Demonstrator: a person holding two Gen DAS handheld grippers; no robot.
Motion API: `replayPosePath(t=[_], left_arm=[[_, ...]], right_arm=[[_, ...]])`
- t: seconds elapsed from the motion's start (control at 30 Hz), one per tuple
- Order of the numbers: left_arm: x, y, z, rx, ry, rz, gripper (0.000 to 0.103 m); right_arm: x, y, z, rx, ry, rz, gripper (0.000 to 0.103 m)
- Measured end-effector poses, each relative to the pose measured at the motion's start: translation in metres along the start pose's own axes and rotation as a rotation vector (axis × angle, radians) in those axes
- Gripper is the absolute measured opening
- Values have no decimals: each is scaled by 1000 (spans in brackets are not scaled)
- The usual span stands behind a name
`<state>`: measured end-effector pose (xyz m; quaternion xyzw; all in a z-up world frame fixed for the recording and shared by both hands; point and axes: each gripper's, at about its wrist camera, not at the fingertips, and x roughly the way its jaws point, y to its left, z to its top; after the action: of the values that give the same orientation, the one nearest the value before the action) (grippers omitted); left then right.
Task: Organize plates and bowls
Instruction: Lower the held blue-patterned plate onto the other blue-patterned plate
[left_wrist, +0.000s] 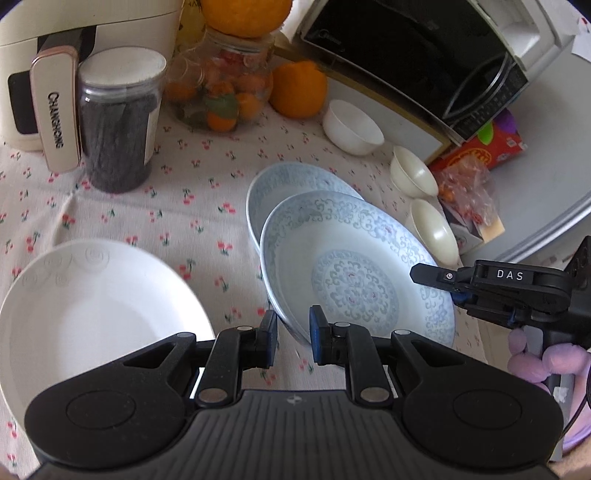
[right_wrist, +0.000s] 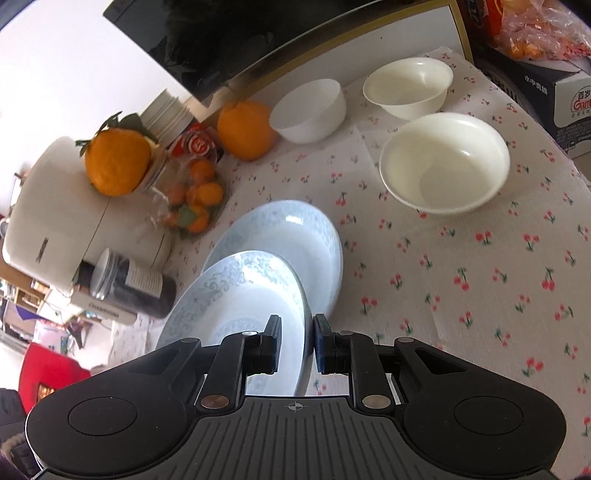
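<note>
Item 1, your left claw (left_wrist: 293, 338): pitched down toward the bench (left_wrist: 155, 206), its 2 blue-padded fingers (left_wrist: 318, 334) clamped on the near rim of the front patterned plate (left_wrist: 354, 273).

Item 2, your right claw (right_wrist: 296, 341): also pitched down, clamped on the opposite rim of that same plate (right_wrist: 236, 295). From the left wrist view it enters from the right edge, and the gloved hand (left_wrist: 532, 360) behind it wears lilac.

Item 3, patterned plates, 2: the front one is held tilted between both claws, its far edge overlapping the rear patterned plate (left_wrist: 295, 181), which sits on the cherry-print cloth (right_wrist: 461, 258).

Item 4, plain white plate (left_wrist: 92, 306), 1: on the bench at the left, apart from the patterned pair.

Item 5, bowls, 3: 1 white bowl (right_wrist: 308, 110) near the appliance, plus 2 cream bowls, the farther (right_wrist: 408, 86) and the nearer (right_wrist: 445, 162), side by side on the cloth to the right of the plates.

Item 6, oranges, 2 large: 1 on the glass jar (left_wrist: 221, 85) of small fruit, 1 loose orange (left_wrist: 298, 88) beside it on the bench.

Item 7, other: 1 dark-filled canister (left_wrist: 118, 122), 1 cream appliance (left_wrist: 74, 48) at the back left, 1 microwave (left_wrist: 417, 55) at the back right.
</note>
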<state>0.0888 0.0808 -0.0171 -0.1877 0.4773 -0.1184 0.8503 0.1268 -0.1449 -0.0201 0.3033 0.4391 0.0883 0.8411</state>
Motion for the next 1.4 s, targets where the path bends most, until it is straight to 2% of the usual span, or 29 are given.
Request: replayPosePath(t=[0.5,0.7,1.03,1.23,1.4], left_arm=[[32,-1,21,23,-23,89,16],[40,-6,24,57,-43,136,16],[49,-14,19,132,-57,194,16],[49,-17,18,167,-63,212,16],[49,-16,18,174,-67,200,18]], right_arm=[[31,-1,23,53,-36,-58,19],[40,2,24,32,-62,-102,19],[42,12,19,-58,-94,-178,18],[46,29,10,-190,-98,-280,18],[51,34,4,-260,-77,-347,16]])
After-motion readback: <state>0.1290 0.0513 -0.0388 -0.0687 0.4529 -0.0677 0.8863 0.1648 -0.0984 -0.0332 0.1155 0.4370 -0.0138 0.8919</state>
